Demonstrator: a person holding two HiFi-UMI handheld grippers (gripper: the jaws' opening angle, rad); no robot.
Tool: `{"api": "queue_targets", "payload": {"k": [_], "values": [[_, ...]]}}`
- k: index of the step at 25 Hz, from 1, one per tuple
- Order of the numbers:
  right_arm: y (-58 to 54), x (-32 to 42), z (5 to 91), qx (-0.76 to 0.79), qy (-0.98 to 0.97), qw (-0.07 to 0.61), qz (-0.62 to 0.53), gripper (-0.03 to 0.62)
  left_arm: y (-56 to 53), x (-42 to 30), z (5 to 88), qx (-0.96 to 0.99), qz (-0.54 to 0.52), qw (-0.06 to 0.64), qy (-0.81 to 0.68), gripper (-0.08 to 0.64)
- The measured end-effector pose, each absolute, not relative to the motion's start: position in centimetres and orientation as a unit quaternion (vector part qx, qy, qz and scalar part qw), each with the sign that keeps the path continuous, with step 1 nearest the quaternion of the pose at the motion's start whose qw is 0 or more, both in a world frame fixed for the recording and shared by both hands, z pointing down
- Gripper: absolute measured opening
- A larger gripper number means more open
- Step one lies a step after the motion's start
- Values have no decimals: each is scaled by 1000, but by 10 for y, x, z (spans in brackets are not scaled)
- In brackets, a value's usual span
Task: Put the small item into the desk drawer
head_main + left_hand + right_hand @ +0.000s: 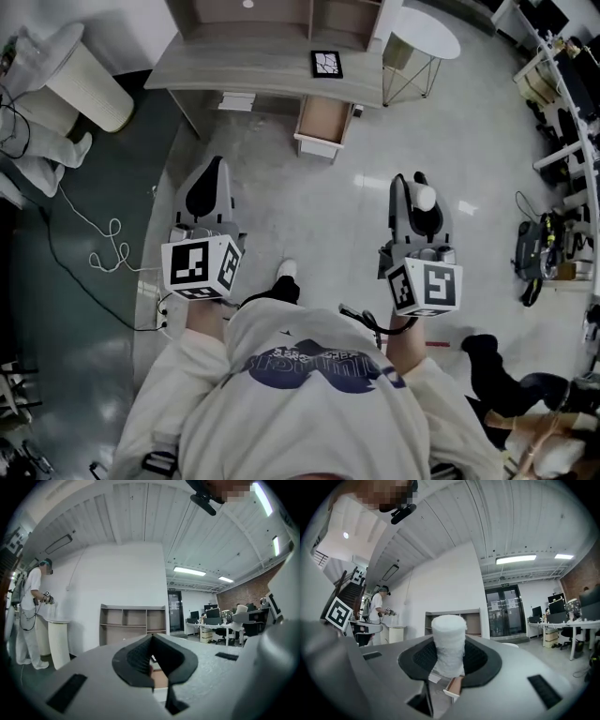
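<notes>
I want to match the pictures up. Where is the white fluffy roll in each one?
Head view: white roll, right of centre.
Left gripper view: not in it.
Right gripper view: lower centre, upright.
Shared landmark: the open drawer.

Drawer (322, 122) juts from desk (262, 70) — round table (424, 33) right.

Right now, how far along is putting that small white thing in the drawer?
Done: the desk drawer stands open. In hand: the right gripper clamps the white roll, well short of the desk. Left: carry it over and release it inside the drawer.
</notes>
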State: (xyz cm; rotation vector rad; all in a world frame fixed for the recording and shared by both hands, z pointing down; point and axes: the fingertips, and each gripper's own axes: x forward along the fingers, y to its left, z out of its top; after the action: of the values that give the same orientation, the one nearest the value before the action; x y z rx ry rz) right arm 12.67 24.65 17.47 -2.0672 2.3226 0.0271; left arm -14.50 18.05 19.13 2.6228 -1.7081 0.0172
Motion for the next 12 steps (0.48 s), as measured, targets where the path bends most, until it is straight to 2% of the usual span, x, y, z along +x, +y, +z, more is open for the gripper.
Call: {"api": "queue_targets", "payload": {"k": [12], "values": [[142,124,167,-697,717,20,14,121,53,-148,190,862,3,5,-507,8]]}}
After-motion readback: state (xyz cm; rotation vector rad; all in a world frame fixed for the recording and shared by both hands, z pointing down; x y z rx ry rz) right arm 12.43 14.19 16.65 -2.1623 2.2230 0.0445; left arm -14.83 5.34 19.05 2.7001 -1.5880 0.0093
